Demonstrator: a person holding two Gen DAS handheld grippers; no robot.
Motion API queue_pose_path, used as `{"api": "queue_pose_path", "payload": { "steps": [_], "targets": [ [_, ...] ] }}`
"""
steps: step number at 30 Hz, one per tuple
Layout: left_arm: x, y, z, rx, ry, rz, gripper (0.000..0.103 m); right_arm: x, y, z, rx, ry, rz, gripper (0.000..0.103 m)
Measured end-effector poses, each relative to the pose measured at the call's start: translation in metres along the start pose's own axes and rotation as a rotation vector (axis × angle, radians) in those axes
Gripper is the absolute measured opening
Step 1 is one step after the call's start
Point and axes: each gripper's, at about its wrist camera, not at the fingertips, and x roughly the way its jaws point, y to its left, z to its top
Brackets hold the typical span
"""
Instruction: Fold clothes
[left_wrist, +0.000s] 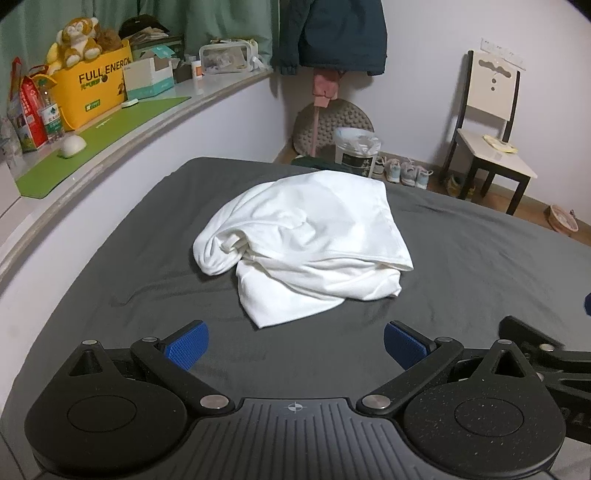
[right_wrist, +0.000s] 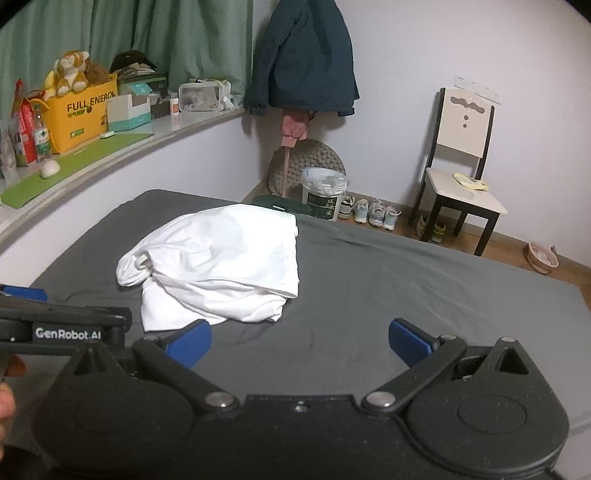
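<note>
Yellow bag (left_wrist: 94, 90) on ledge at 10 o'clock holds a plush toy (left_wrist: 78, 40). Lined bucket (right_wrist: 324, 194) on floor at 12 o'clock. White shirt (left_wrist: 306, 240) lies crumpled mid-bed (left_wrist: 480, 266), partly doubled over. Left gripper (left_wrist: 295, 349) and right gripper (right_wrist: 299, 347): jaws wide apart, empty, short of shirt.

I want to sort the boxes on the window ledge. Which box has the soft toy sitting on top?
The yellow box marked "FULL ENERGY"; a toy monkey sits on top. The white and teal box beside it has no toy.
</note>
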Motion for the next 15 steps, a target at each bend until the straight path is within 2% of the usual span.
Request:
{"api": "queue_pose_path", "payload": {
  "steps": [7,11,13,15],
  "targets": [
    [0.029,0.009,0.014,-0.028,-0.005,0.025,0.103,0.038,0.007,0.009,-0.009,0.018,0.036,0.103],
    [0.046,0.012,0.017,-0.006,-0.108,0.033,0.103,0.055,0.01,0.015,-0.023,-0.014,0.057,0.103],
    [0.06,0.019,0.02,-0.037,-0.104,0.034,0.103,0.068,0.011,0.016,-0.03,-0.054,0.069,0.103],
    [0.069,0.027,0.014,-0.073,-0.104,0.068,0.103,0.087,0.016,0.016,-0.049,-0.074,0.095,0.103]
  ]
}}
